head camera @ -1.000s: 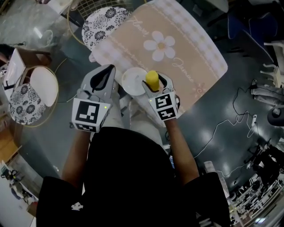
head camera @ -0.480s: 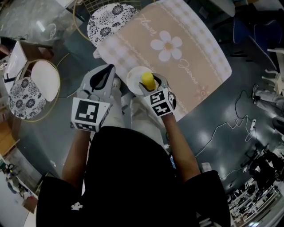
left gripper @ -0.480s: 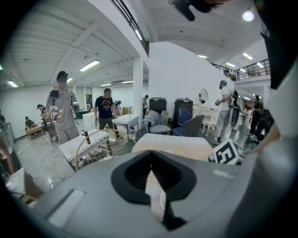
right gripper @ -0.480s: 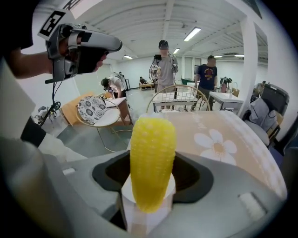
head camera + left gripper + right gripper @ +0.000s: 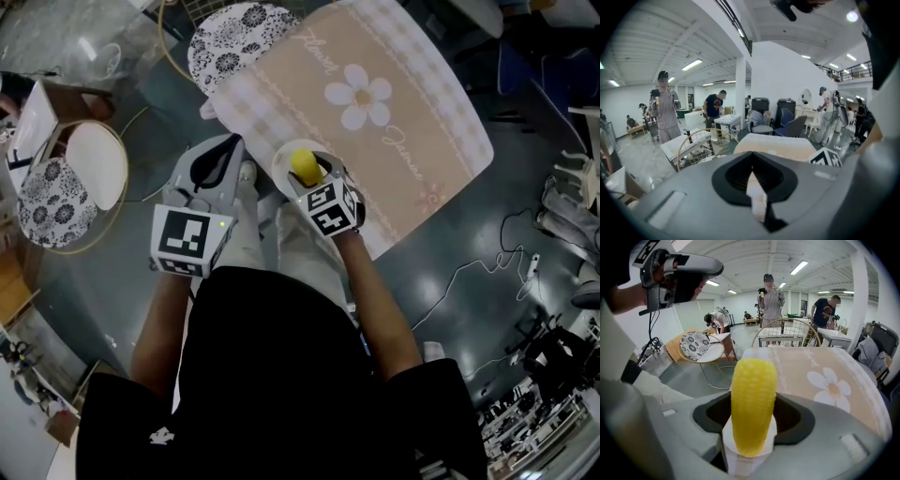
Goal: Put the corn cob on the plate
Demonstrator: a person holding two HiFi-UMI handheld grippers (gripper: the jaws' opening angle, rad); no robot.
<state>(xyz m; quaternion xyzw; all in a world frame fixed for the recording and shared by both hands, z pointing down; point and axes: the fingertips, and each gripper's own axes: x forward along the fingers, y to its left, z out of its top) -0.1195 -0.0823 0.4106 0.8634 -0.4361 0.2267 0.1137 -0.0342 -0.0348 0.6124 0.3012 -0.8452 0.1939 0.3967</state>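
The knobbly yellow corn cob [image 5: 753, 399] is clamped between the widely parted jaws of the right gripper [image 5: 307, 176] over the round white plate [image 5: 280, 161], which lies on the beige flower-printed cloth [image 5: 403, 103] of the surface, while the left gripper [image 5: 757, 206] beside the plate is closed and empty.

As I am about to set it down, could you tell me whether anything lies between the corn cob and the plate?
Nothing visible does. The right gripper holds the corn cob over the plate, whose bare white rim shows beside it. The part of the plate under the cob and gripper is hidden.
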